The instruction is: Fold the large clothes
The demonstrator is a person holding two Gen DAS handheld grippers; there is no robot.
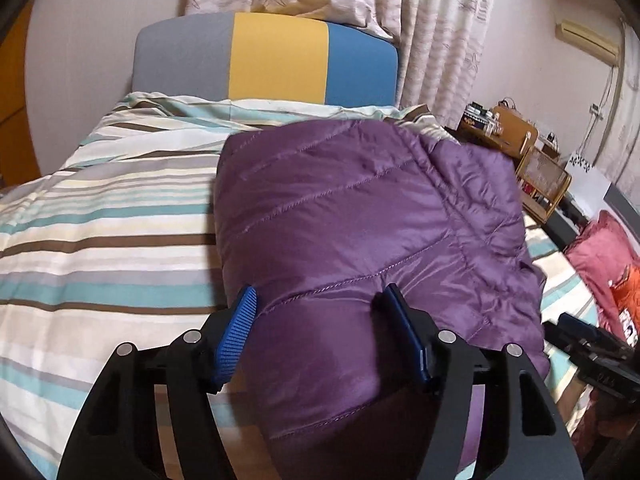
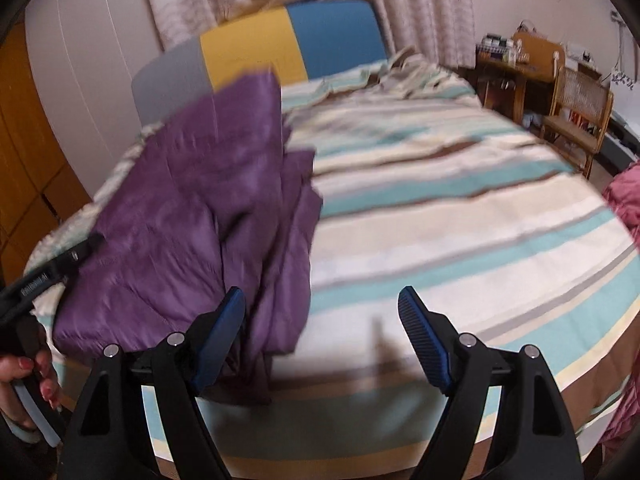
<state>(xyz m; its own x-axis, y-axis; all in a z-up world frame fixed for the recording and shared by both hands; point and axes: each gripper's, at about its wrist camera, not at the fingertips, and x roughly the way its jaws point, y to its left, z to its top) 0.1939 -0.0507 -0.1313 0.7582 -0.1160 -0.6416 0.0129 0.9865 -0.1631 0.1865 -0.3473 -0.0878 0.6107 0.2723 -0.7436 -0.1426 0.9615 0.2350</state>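
While your left gripper (image 1: 316, 312) points down at the bed (image 1: 100, 240), its jaws sit on either side of a puffy fold of the purple jacket (image 1: 340, 208), and the blue pads (image 1: 238, 332) press into the quilted fabric, so you are holding the jacket there. It lies folded on the striped cover, near the bed's front edge, with the grey, yellow and blue headboard (image 1: 276, 56) behind it. Your right gripper (image 2: 322, 332) hangs just beside the jacket's right edge, jaws wide and holding nothing; only striped cover shows between them, and the left pad sits against the loose purple layers. In the right wrist view your left hand (image 2: 28, 384) shows at the lower left, gripping its tool. A wooden chair (image 2: 576, 120) stands beside the bed.
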